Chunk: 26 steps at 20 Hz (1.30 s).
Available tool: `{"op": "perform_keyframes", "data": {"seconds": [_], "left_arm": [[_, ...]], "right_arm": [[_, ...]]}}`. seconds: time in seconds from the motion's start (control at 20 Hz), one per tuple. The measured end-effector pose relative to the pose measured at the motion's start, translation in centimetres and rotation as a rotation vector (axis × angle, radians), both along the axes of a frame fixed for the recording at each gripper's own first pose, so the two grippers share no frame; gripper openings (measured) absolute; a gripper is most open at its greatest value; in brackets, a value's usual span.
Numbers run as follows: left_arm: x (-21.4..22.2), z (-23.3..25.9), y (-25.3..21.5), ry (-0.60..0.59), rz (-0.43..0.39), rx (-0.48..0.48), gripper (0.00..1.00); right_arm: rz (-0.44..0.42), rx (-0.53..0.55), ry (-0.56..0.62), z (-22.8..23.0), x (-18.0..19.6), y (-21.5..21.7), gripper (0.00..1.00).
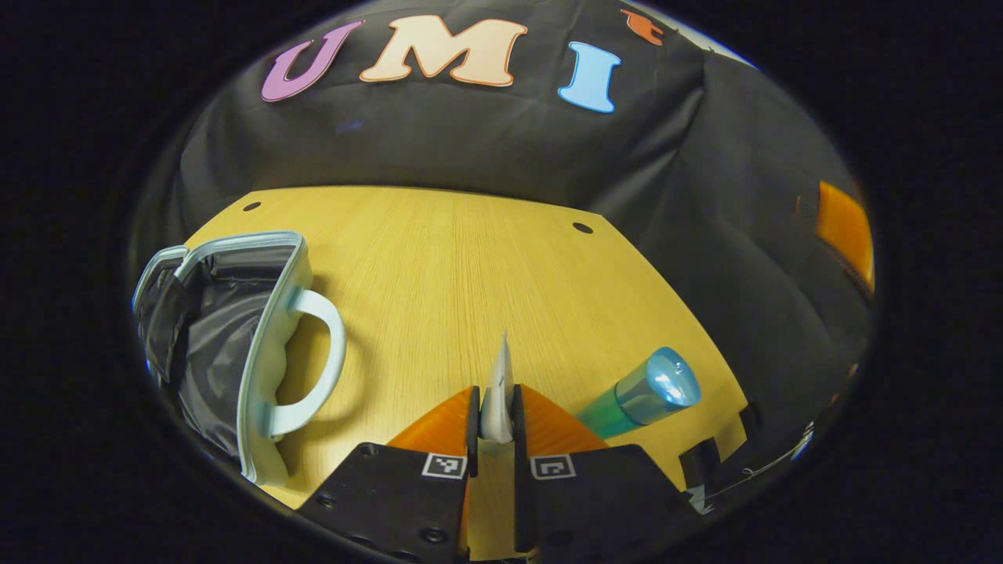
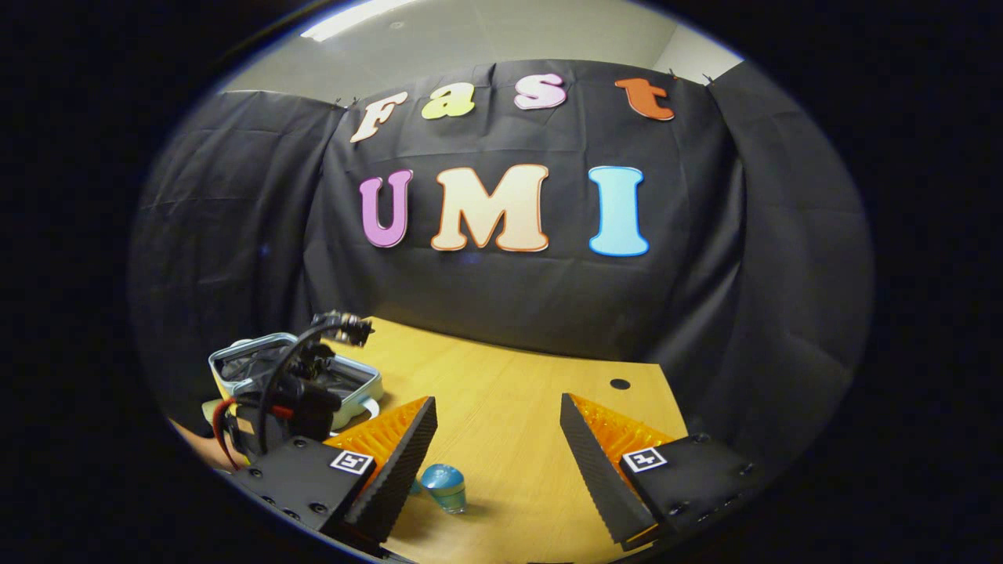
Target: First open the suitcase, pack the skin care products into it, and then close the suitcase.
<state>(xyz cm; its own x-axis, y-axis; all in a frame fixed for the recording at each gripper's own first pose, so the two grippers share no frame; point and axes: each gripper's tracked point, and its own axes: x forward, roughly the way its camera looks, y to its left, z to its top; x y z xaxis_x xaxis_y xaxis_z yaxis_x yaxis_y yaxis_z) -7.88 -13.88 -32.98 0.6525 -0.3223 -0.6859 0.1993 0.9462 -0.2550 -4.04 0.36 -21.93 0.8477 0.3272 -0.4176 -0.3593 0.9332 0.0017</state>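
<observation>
Left gripper view: left hand-held gripper (image 1: pixel 495 411) is clamped on a thin pale tube (image 1: pixel 498 388), both fingers pressing its flat sides, crimped end pointing up and away from the camera. Suitcase (image 1: pixel 258 345) is open, off to this gripper's left and a bit ahead on the worktop (image 1: pixel 470 266). Dark lining faces up, pale handle (image 1: pixel 325 364) sticks out toward the gripper. So the drop move looks like a swing left, over the handle side and the rim. A blue-capped bottle (image 1: pixel 646 395) lies on its side just right of the fingers, long axis running diagonally, cap end pointing away and to the right.

Right gripper view: right hand-held gripper (image 2: pixel 497 446) is wide open, nothing between the fingers. The bottle's blue cap (image 2: pixel 443 486) sits low between them, closer to the left-hand finger in this view, near the worktop's front edge. I'd judge the right one is better placed for that bottle, since the left is occupied. The left gripper's body and cables (image 2: pixel 294 399) show at the far left, in front of the open suitcase (image 2: pixel 368 388).

Count: one suitcase, two skin care items visible (one tube held, one bottle loose), two grippers. Packing looks underway; lid not yet closed.
</observation>
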Motion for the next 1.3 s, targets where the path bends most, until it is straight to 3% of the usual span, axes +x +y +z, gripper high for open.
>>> {"op": "perform_keyframes", "data": {"seconds": [0.25, 0.3, 0.6, 0.8, 0.9, 1.0, 1.3], "left_arm": [[0.1, 3.7, 1.9, -0.050, 0.000, 0.050, 0.15], [0.0, 4.2, 2.3, -0.050, 0.005, 0.055, 0.18], [-0.3, 7.1, 5.2, -0.078, 0.063, 0.081, 0.14], [-1.2, 7.2, 7.0, -0.065, 0.098, 0.110, 0.14], [-1.7, 7.0, 7.9, -0.059, 0.114, 0.124, 0.12], [-2.2, 6.7, 8.9, -0.041, 0.125, 0.138, 0.15], [-3.1, 6.2, 13.0, 0.019, 0.163, 0.176, 0.14]], "right_arm": [[0.097, -0.029, 0.062, -5.1, -1.8, 2.3, 0.99], [0.110, -0.036, 0.080, -6.3, -2.3, 2.7, 0.99], [0.164, -0.082, 0.225, -15.1, -5.3, 3.0, 0.99], [0.183, -0.059, 0.322, -18.4, -6.6, 2.9, 0.86], [0.183, -0.013, 0.311, -17.9, -6.2, 3.3, 0.73], [0.180, -0.006, 0.333, -18.1, -5.6, 3.5, 0.49], [0.232, 0.038, 0.363, -14.3, -5.3, 6.4, 0.47]]}}
